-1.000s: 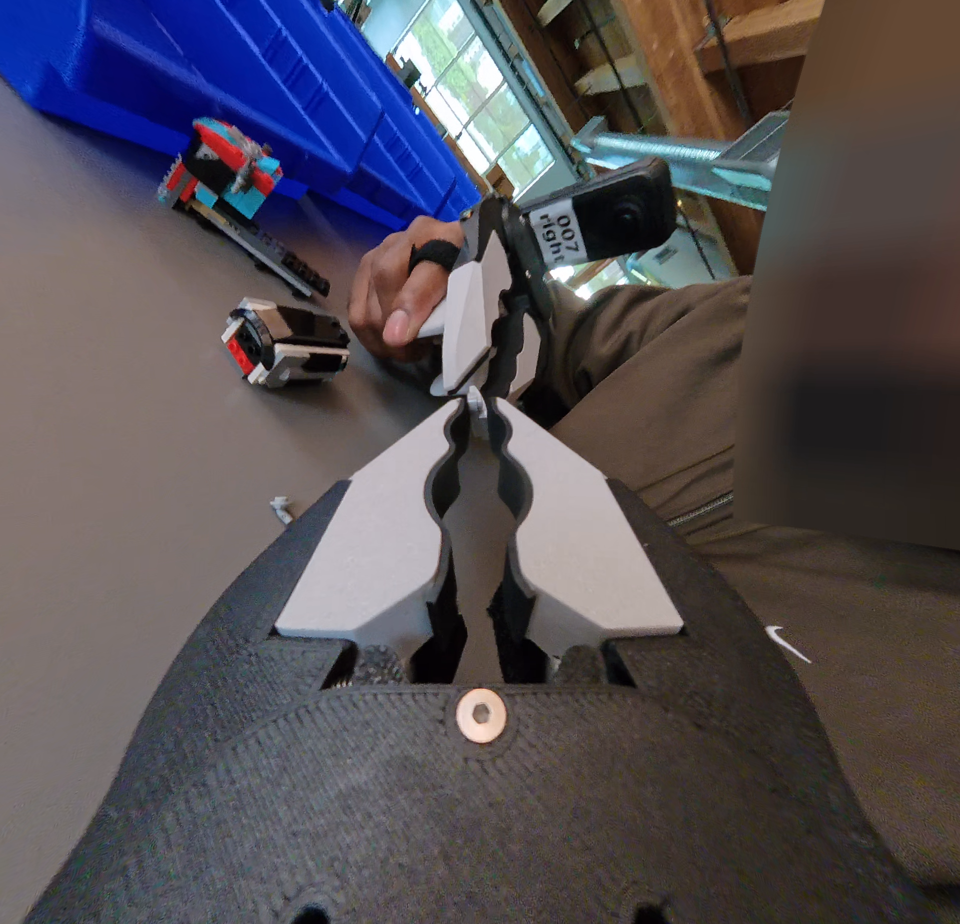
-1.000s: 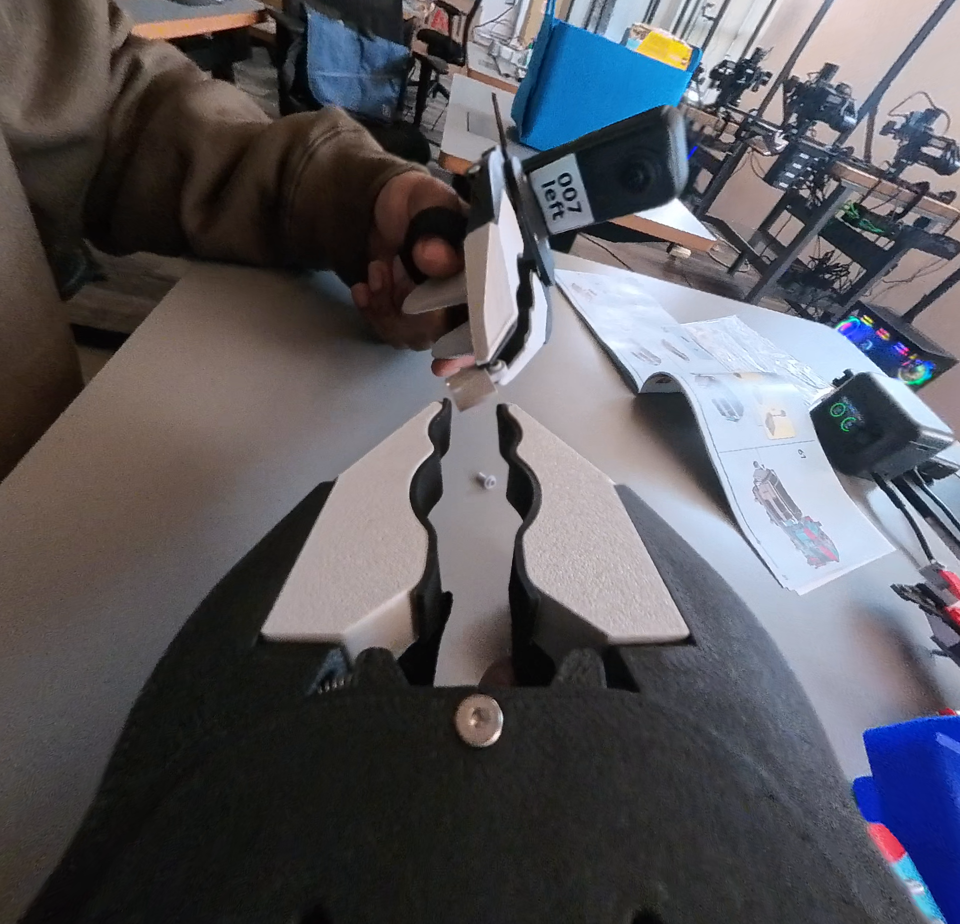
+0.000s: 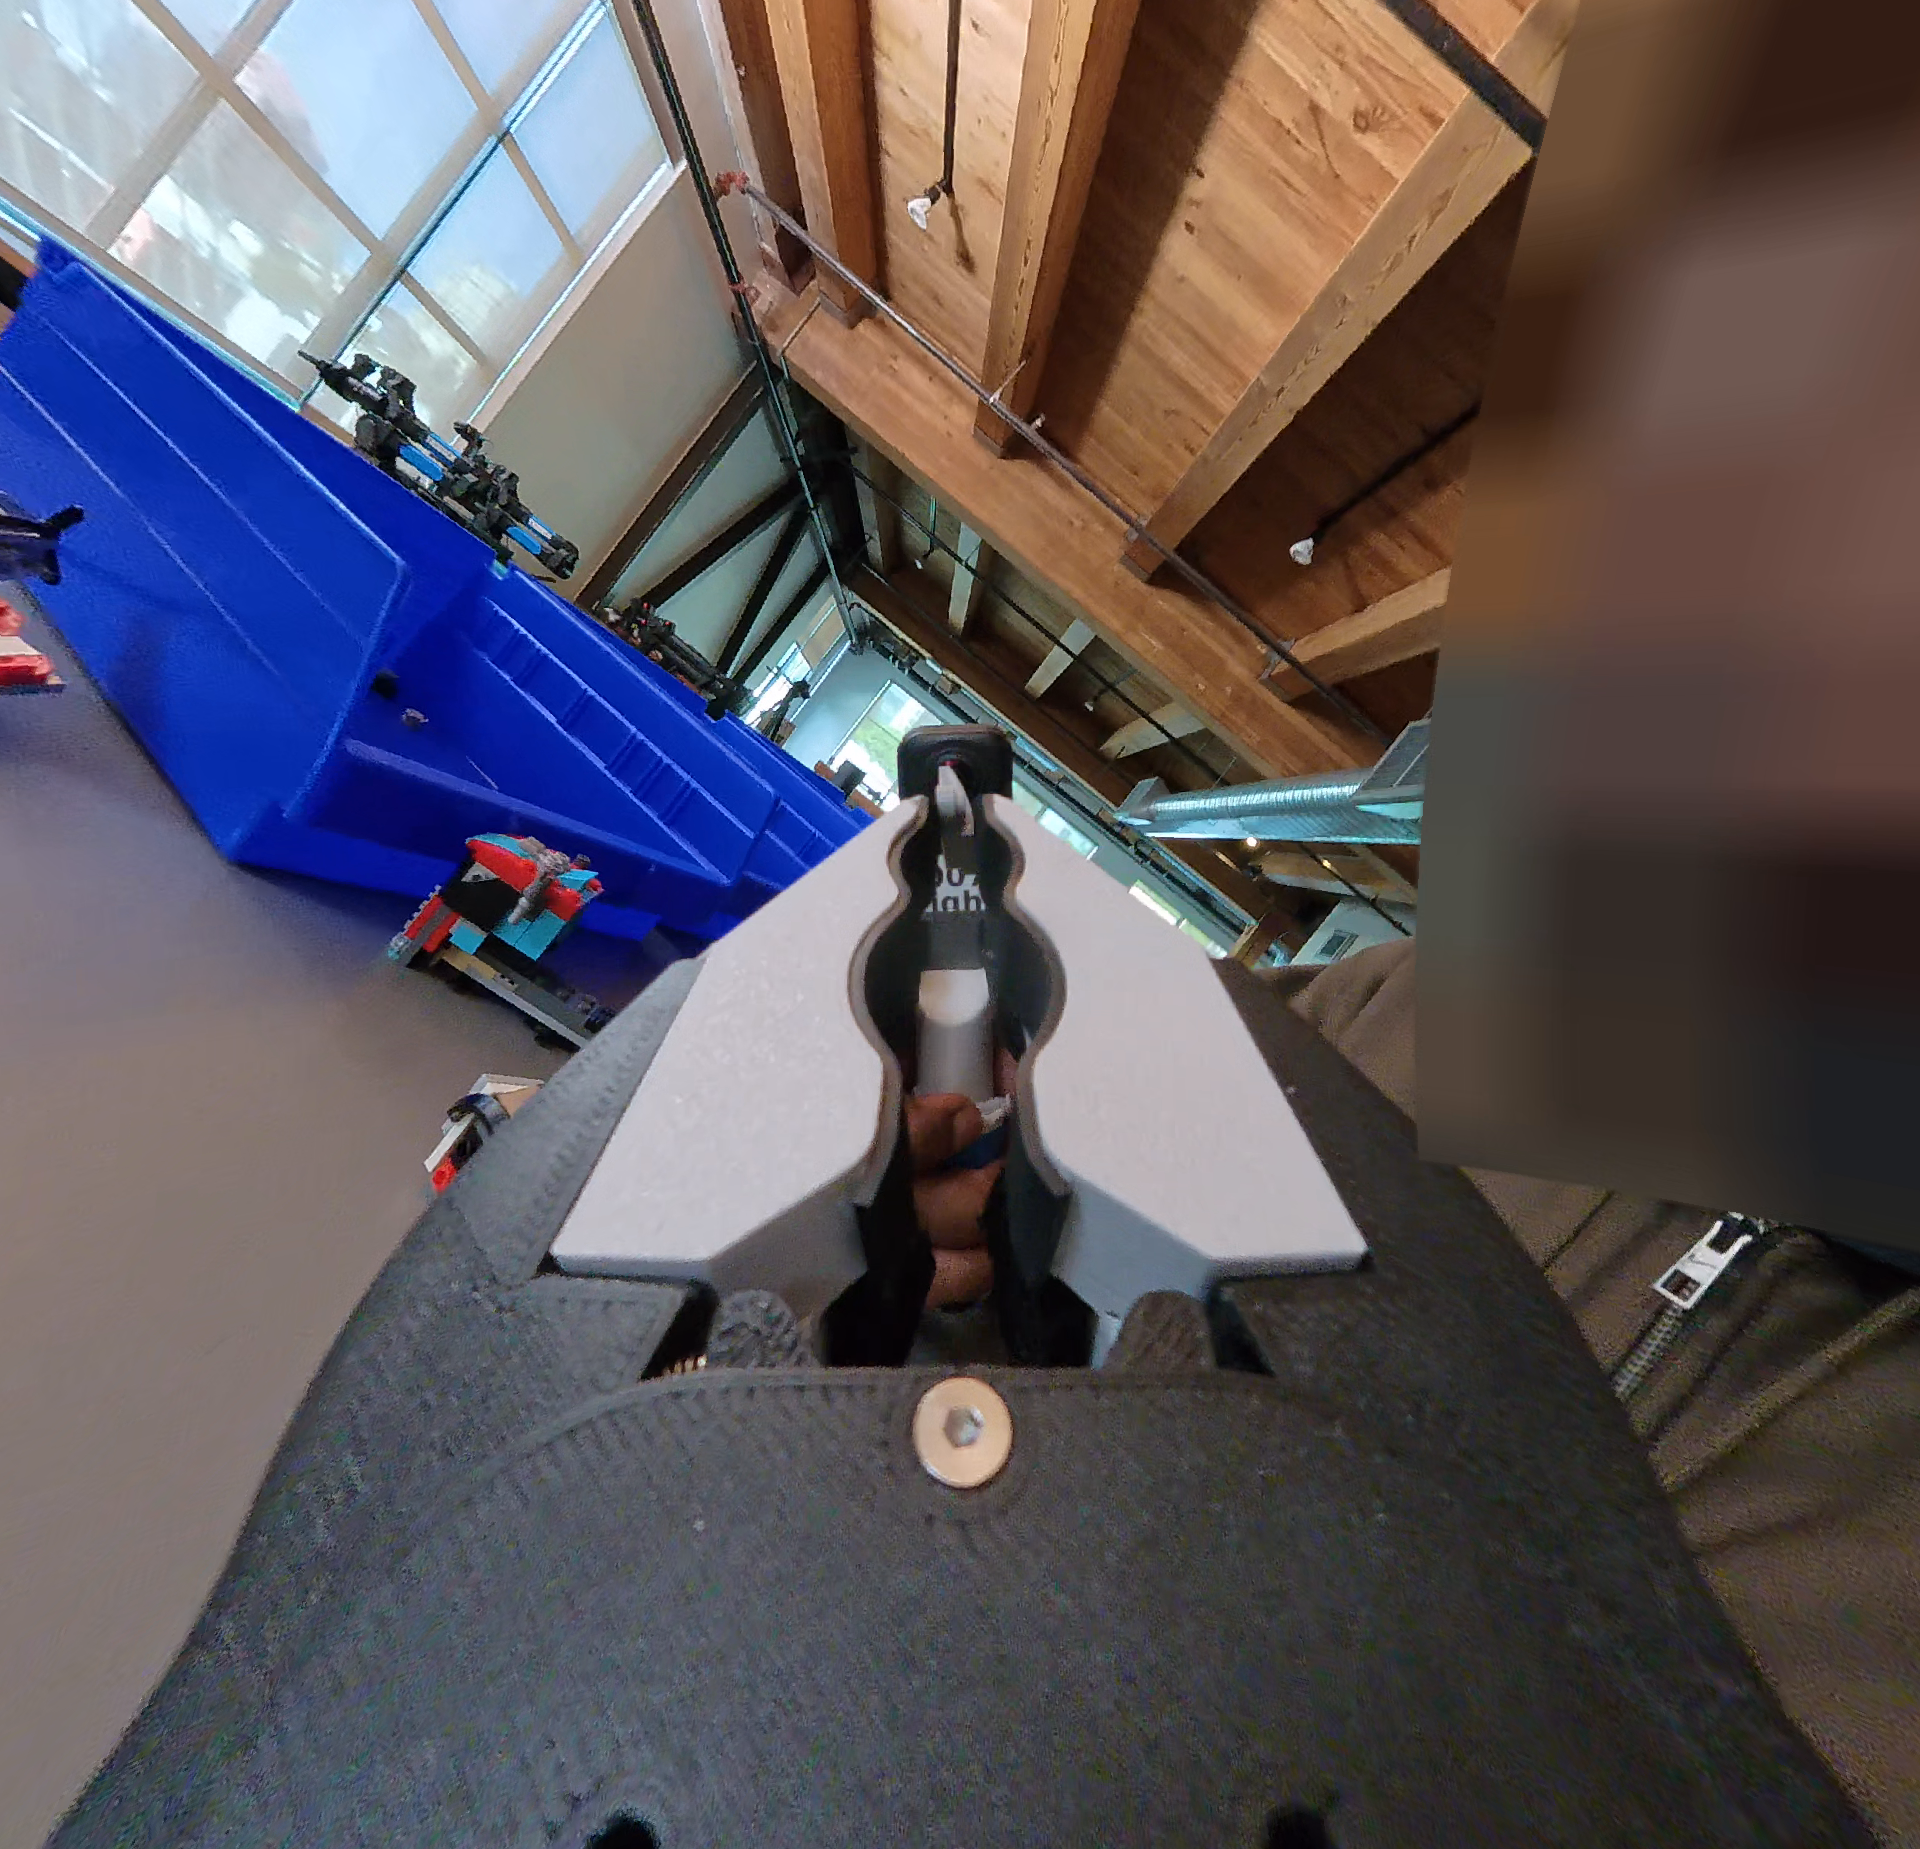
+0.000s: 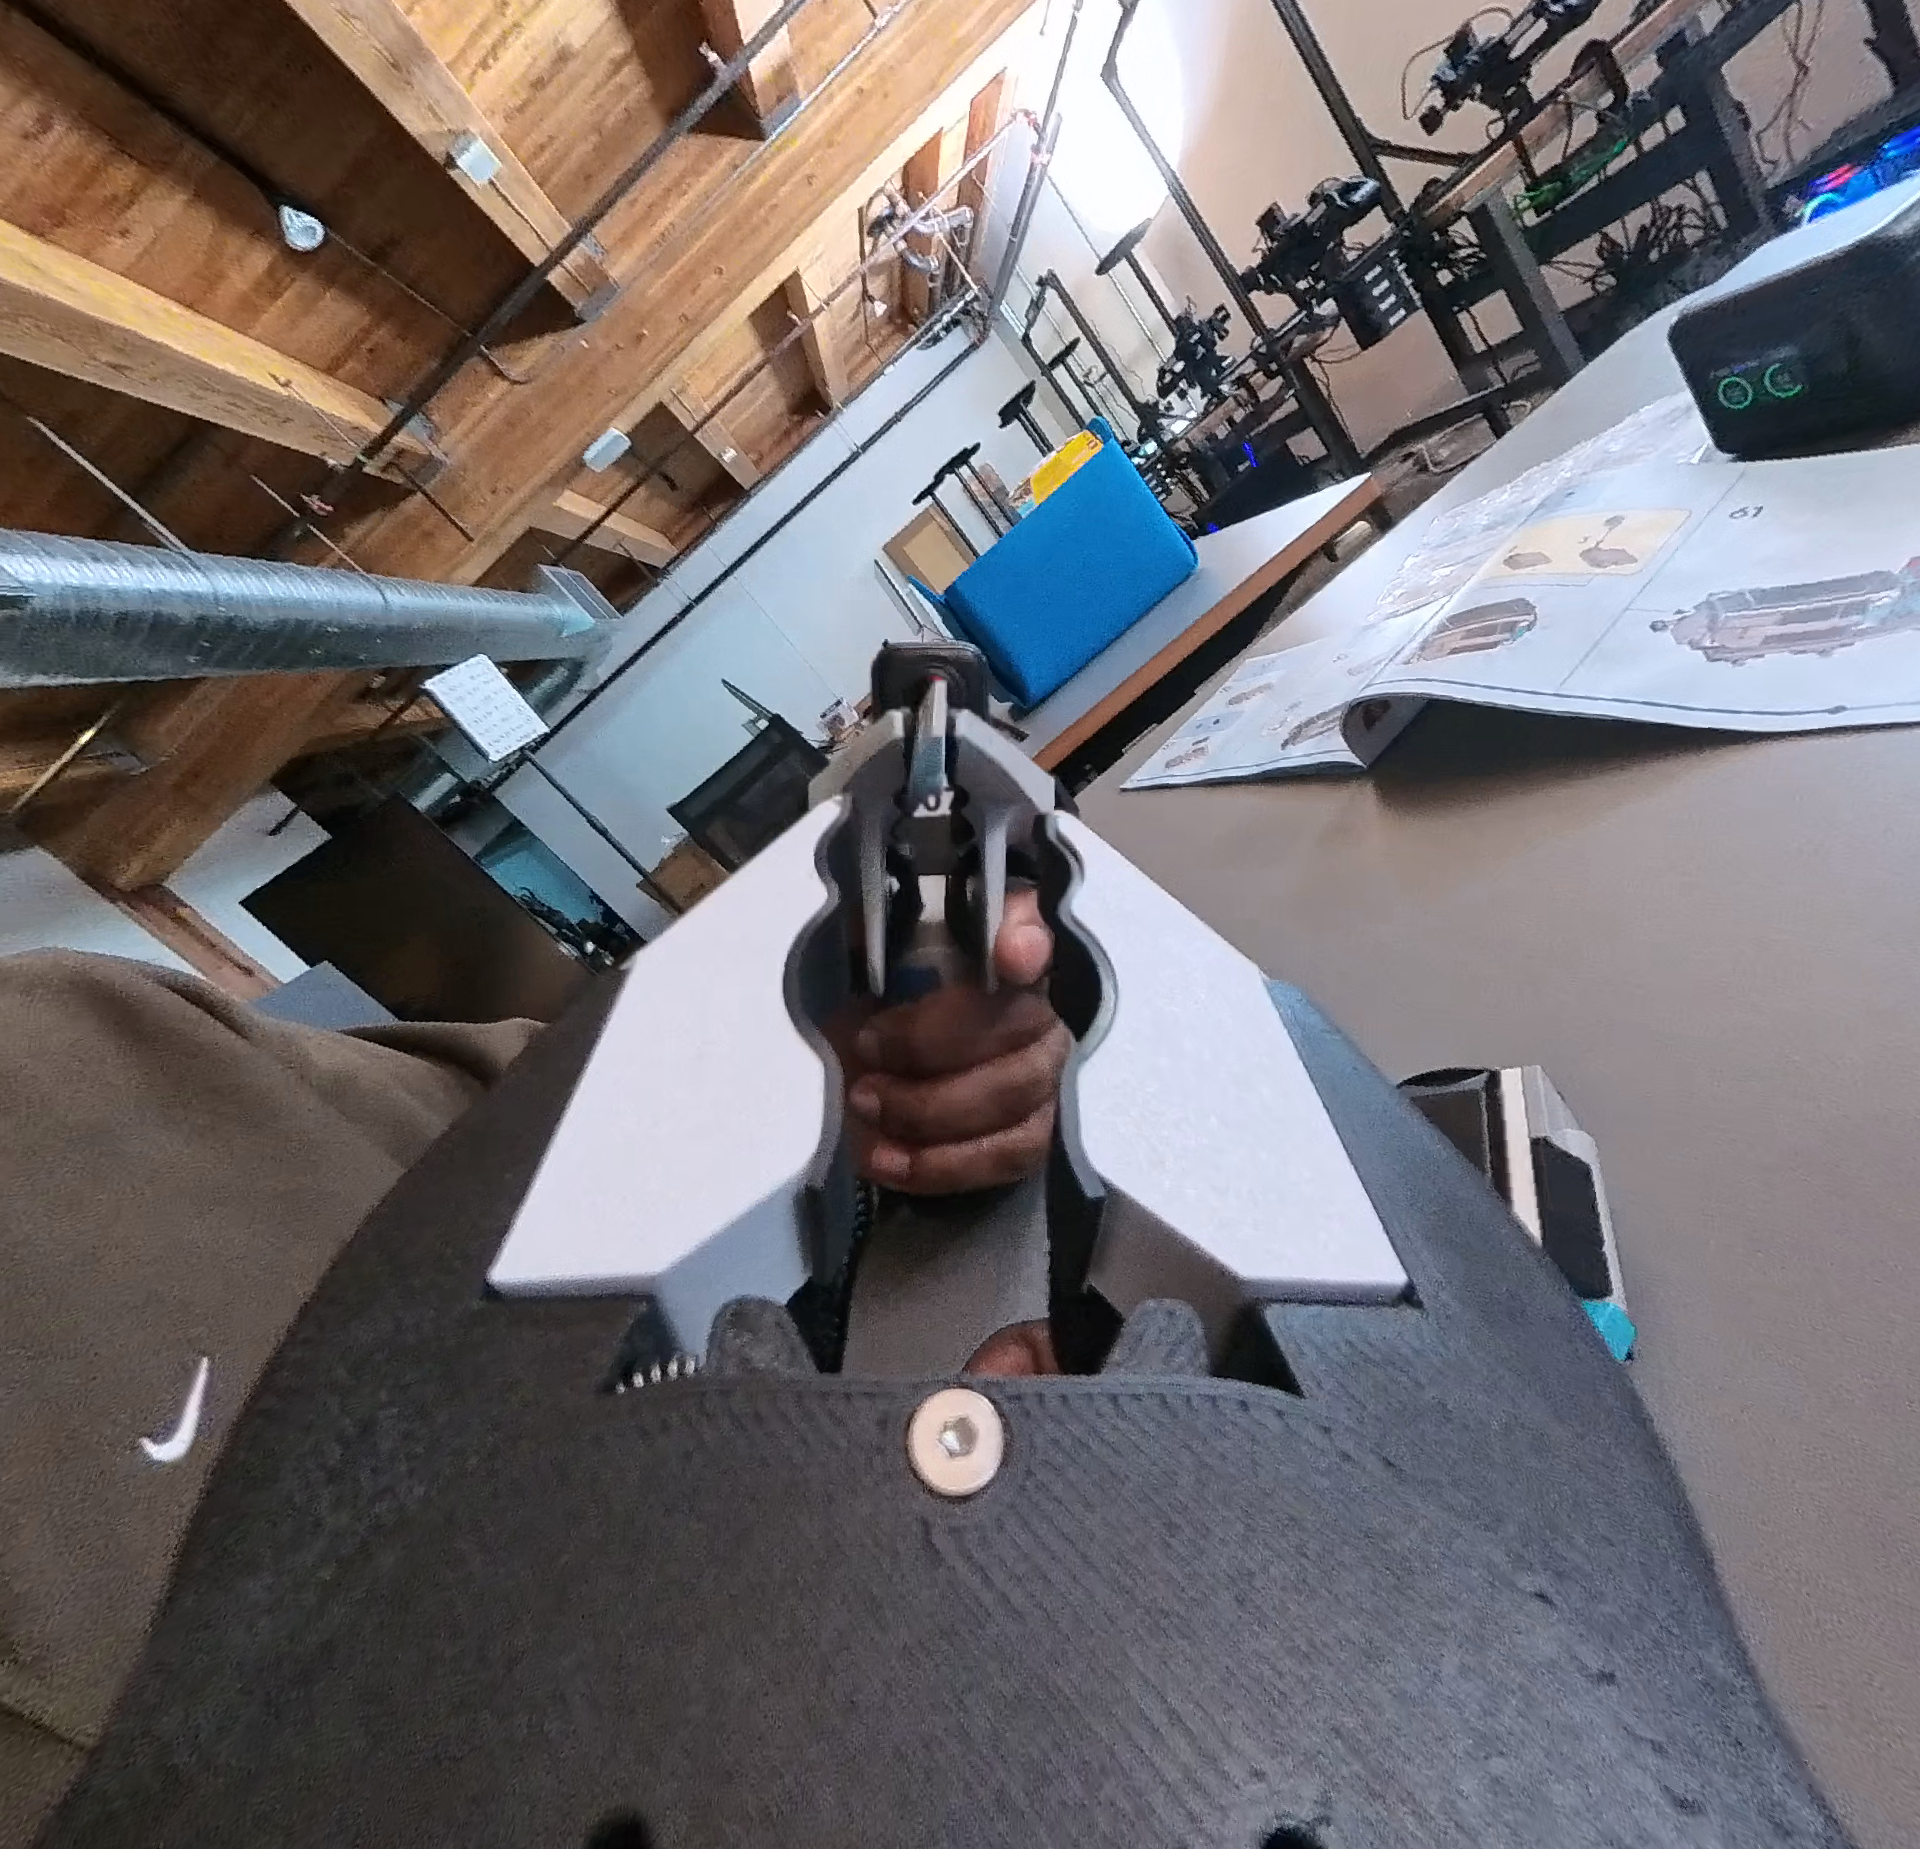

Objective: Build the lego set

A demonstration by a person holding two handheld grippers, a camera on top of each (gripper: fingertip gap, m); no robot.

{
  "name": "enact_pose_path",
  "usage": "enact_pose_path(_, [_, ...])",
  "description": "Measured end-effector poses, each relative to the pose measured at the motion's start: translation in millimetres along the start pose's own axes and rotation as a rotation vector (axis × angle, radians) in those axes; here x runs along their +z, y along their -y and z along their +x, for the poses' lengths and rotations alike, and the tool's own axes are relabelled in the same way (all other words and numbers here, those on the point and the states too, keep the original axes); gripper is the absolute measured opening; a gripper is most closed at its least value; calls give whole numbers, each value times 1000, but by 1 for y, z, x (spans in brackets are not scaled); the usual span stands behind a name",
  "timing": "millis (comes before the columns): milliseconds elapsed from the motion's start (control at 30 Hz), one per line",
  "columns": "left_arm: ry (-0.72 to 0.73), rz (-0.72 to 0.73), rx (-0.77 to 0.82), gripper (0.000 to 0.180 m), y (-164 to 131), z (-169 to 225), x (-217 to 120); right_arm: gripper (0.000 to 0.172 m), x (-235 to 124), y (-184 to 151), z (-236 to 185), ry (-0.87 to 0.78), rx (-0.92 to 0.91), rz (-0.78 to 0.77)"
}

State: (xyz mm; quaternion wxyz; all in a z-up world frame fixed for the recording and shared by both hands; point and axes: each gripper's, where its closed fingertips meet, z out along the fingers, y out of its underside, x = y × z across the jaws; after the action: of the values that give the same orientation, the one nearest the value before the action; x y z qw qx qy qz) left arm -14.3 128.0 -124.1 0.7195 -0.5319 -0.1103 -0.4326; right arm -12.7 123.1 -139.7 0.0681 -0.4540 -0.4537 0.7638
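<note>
**Jaws now nose to nose, right pair spread wide**

A second ago both tools sat low over the worktop and met at an angle. Now they are tipped upward and line up head-on, so each camera looks straight down the other's fingers, with wooden ceiling beams behind.

The left gripper is clenched almost fully on a small light-grey piece, as it was a second ago. The piece stands upright out of the fingertips, clear of the worktop and between the two tools.

The right gripper has spread its jaws well apart since then and holds nothing. Seen from its side, the left tool's narrow tips and the grey piece sit in line with that gap. Whether the right fingers touch them cannot be told. A hand grips the left tool's handle behind.

Nothing else on the worktop is touched. A red and teal brick model stands before the blue bins. A small black and white block lies beside the right tool. An open booklet and a black box with green lights lie farther off.
</note>
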Motion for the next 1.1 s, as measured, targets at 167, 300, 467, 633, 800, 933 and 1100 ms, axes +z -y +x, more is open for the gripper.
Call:
enact_pose_path(167, [5, -26, 54, 7, -4, 2, 2, 26, -1, 2, -3, 22, 4, 9])
enact_pose_path(300, [6, -36, 61, 7, -5, 2, 2, 17, -1, 3, -5, 33, -11, 18])
enact_pose_path(467, [4, -51, 65, 7, -7, 2, 3, 11, -2, 5, -5, 34, -24, 28])
enact_pose_path(633, [8, -64, 73, 7, -10, 2, 4, 9, -3, 6, -4, 35, -21, 32])
enact_pose_path(800, [16, -67, 70, 7, -10, 1, 5, 6, -3, 6, -3, 28, -25, 28])
enact_pose_path(933, [59, -92, 110, 8, -10, -3, 3, 6, -4, 7, 0, 6, -42, 26])
enact_pose_path(1100, [245, -172, 238, 20, 0, -20, -12, 6, -9, 15, 7, -46, -93, 41])
